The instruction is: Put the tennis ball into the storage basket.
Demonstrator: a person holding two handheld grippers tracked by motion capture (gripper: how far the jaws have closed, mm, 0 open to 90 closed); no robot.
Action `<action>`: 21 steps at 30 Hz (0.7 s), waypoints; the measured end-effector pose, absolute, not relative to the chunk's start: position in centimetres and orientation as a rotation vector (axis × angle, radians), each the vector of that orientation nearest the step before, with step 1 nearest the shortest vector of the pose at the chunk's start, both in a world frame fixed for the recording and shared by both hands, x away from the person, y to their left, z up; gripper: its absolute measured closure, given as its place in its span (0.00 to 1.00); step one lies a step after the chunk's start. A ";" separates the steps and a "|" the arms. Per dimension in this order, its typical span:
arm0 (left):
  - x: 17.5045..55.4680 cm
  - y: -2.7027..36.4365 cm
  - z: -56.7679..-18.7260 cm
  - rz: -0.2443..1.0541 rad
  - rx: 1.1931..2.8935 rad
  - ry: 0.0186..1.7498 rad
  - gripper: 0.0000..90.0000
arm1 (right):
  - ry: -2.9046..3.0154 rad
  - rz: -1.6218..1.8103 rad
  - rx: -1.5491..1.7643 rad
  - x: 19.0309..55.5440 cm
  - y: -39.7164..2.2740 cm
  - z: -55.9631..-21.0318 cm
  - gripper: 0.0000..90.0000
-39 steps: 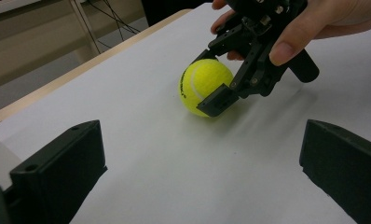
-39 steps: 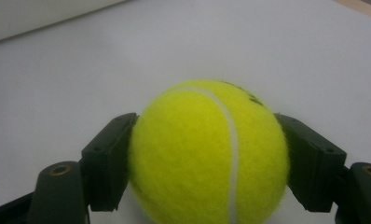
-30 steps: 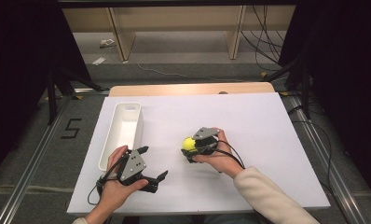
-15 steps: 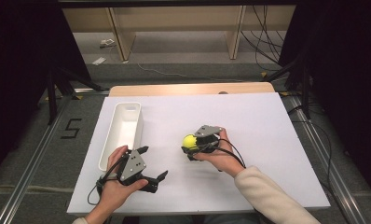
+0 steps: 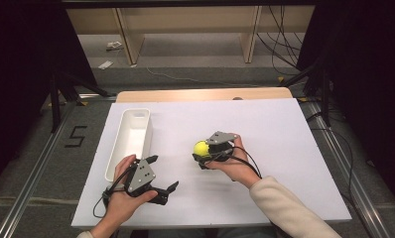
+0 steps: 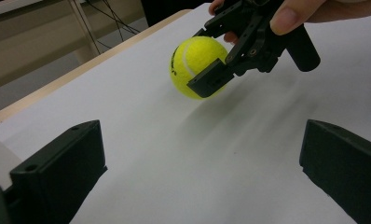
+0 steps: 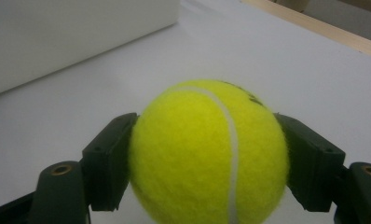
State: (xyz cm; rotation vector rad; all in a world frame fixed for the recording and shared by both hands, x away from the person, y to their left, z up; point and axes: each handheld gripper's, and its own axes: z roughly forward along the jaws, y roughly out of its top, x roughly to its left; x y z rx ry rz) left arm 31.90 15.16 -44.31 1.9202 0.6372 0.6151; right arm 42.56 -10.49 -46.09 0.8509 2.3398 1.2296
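Two grippers: one in each of the person's hands, both over the white board that covers the table.
Left gripper: nearest the person, low at the board's front left; its jaws stand spread wide with bare board between them, pointing toward the ball.
Left hand: wrapped around that gripper's body, cable trailing off the board's near edge.
Right gripper: farther in, near the board's middle; its jaws are pinching the tennis ball from both sides.
Tennis ball: yellow, white seam, held between the right jaws at or just above the board; I cannot tell if it touches.
Right hand: behind the ball, cream sleeve.
White bin: long, open-topped, left of the ball, well apart.
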 end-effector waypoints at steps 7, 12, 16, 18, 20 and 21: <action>31.9 15.1 -44.3 0.613 1.920 0.635 0.00 | 2.333 1.234 0.833 42.4 -10.3 -45.9 0.30; 31.9 15.1 -44.3 0.611 1.920 0.633 0.00 | 2.313 1.250 0.822 42.2 -10.1 -45.3 0.30; 31.9 15.1 -44.3 0.611 1.921 0.634 0.00 | 2.300 1.263 0.812 42.2 -9.9 -44.8 0.30; 31.9 15.1 -44.3 0.611 1.921 0.633 0.00 | 2.297 1.270 0.811 42.1 -9.8 -44.6 0.30; 31.9 15.1 -44.3 0.611 1.920 0.633 0.00 | 2.293 1.278 0.806 42.1 -9.7 -44.4 0.30; 31.9 15.1 -44.3 0.610 1.921 0.633 0.00 | 2.290 1.281 0.802 42.1 -9.7 -44.3 0.30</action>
